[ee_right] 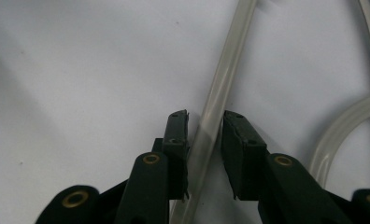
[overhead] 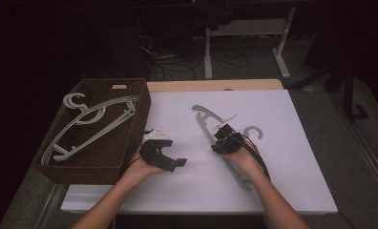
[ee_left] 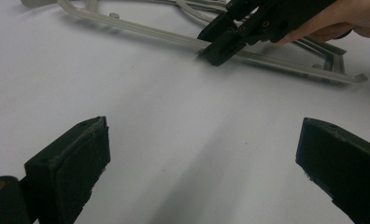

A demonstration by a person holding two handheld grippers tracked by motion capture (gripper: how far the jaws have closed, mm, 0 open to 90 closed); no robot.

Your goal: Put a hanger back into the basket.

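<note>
A white sheet (overhead: 282, 186) covers the table under both grippers, the room beyond dark. The right gripper (ee_right: 205, 133) straddles a bar of the grey hanger (ee_right: 220, 88) lying on the sheet; its jaws stand narrowly apart, with a slight gap at the right pad. The left gripper (ee_left: 199, 172) sits wide open over bare sheet. Left of it stands a wicker basket (overhead: 130, 138) of hangers (overhead: 89, 119). Farther off, desk legs (overhead: 283, 43) and cables; no writing is readable.
</note>
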